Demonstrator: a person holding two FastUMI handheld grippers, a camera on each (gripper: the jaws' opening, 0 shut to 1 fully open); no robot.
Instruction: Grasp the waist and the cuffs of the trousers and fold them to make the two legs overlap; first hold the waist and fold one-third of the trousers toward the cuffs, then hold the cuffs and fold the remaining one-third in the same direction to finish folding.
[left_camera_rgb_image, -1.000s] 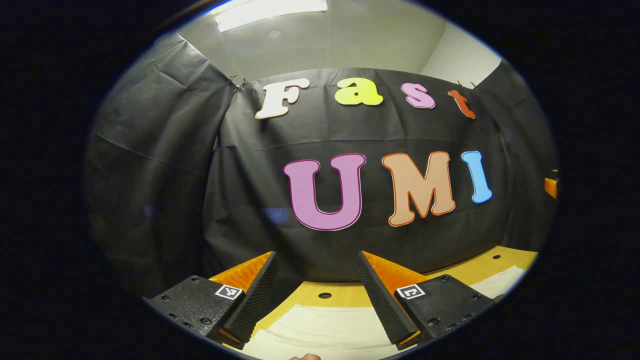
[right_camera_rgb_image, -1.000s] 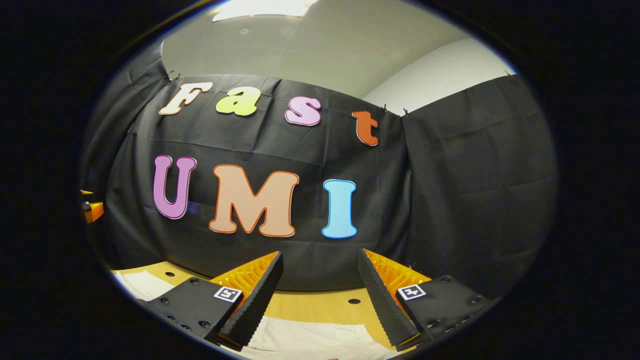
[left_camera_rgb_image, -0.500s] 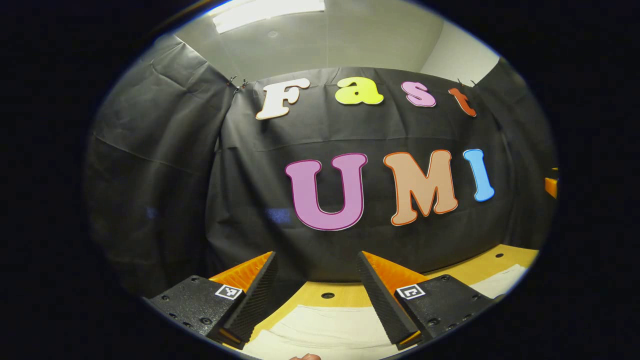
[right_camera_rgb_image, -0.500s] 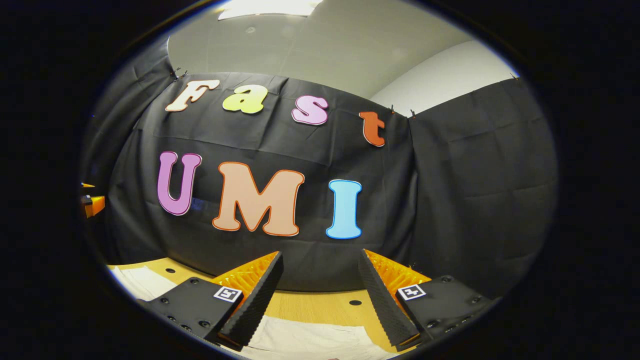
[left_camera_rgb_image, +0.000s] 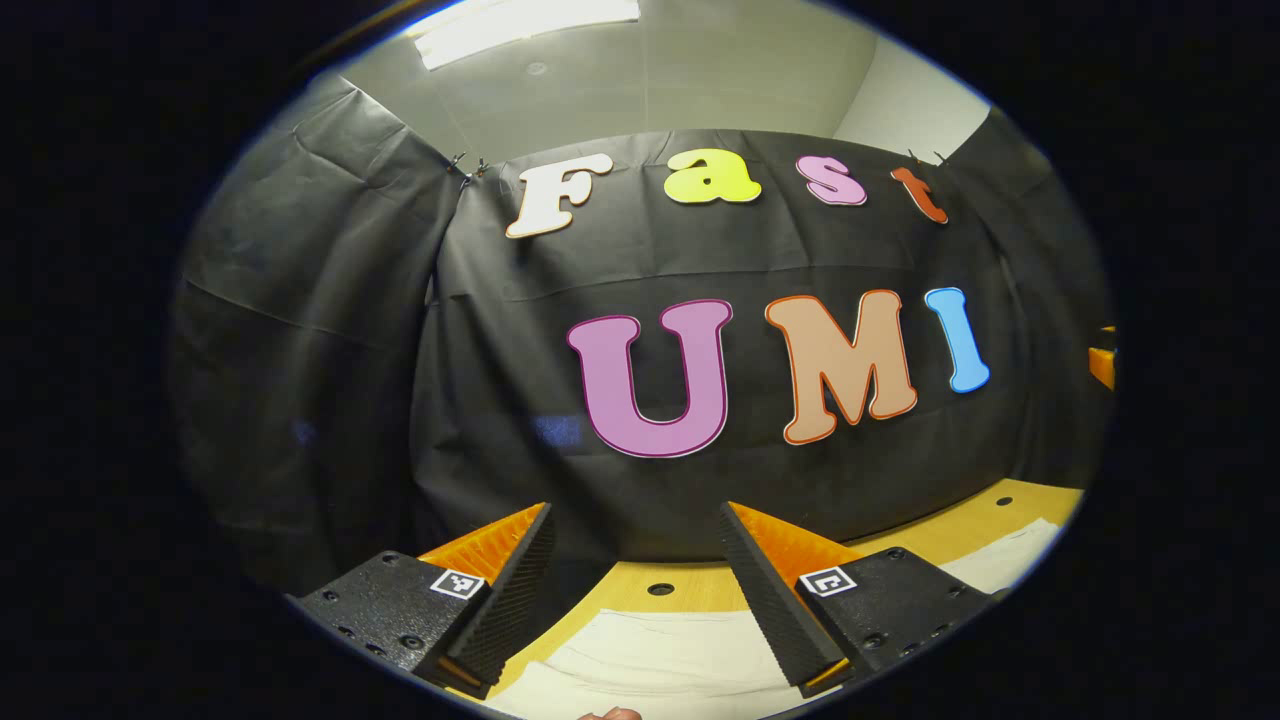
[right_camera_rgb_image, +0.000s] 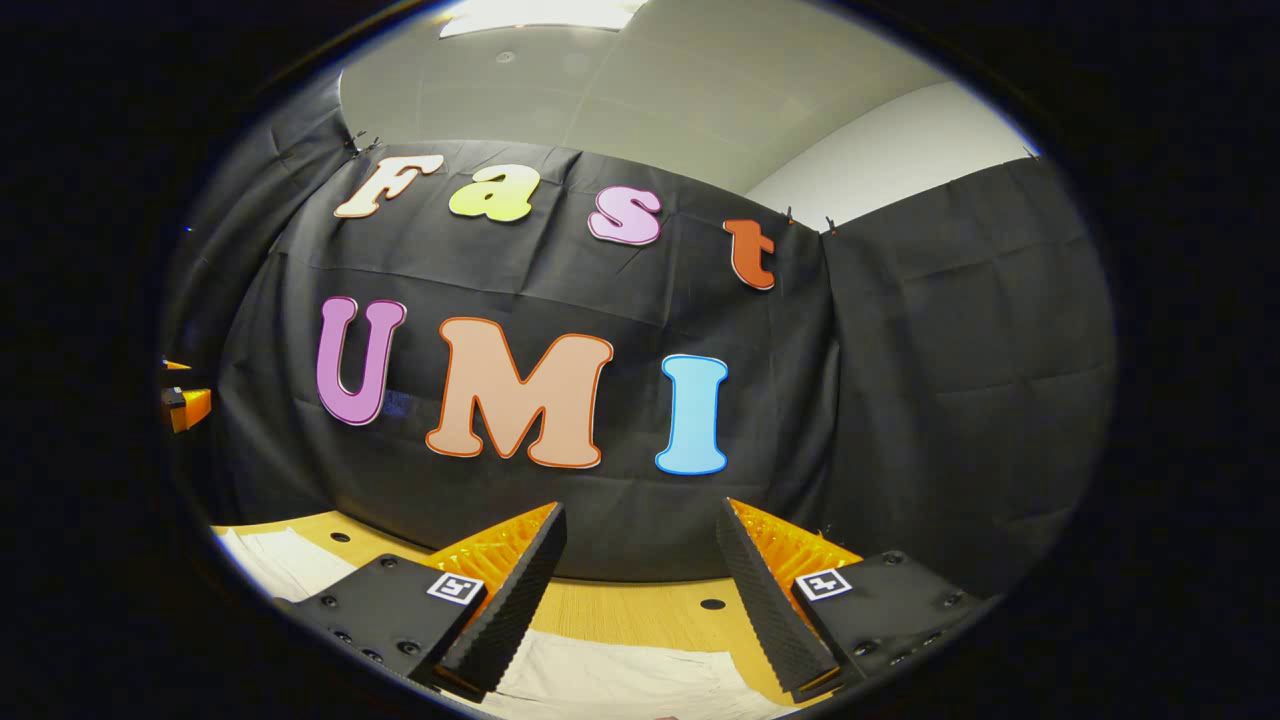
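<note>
White trousers (left_camera_rgb_image: 660, 655) lie flat on the wooden table (left_camera_rgb_image: 690, 588), below and ahead of my left gripper (left_camera_rgb_image: 637, 525). That gripper is open, its fingers wide apart above the cloth with nothing between them. More of the white cloth (left_camera_rgb_image: 1005, 558) shows at the far right of the left gripper view. In the right gripper view the trousers (right_camera_rgb_image: 620, 680) lie under my right gripper (right_camera_rgb_image: 640, 522), which is also open and empty. Another stretch of the cloth (right_camera_rgb_image: 275, 560) sits at the lower left there. The other gripper's tip (right_camera_rgb_image: 185, 405) peeks in at the left edge.
The table (right_camera_rgb_image: 620, 605) has small round holes (right_camera_rgb_image: 712, 604) in its top and ends at the black cloth wall (left_camera_rgb_image: 500, 350) just behind. A fingertip (left_camera_rgb_image: 610, 714) shows at the bottom edge of the left gripper view.
Both views have drifted slightly: the wall has shifted a little and a bit more table shows at the sides. Both grippers stay open above the trousers.
</note>
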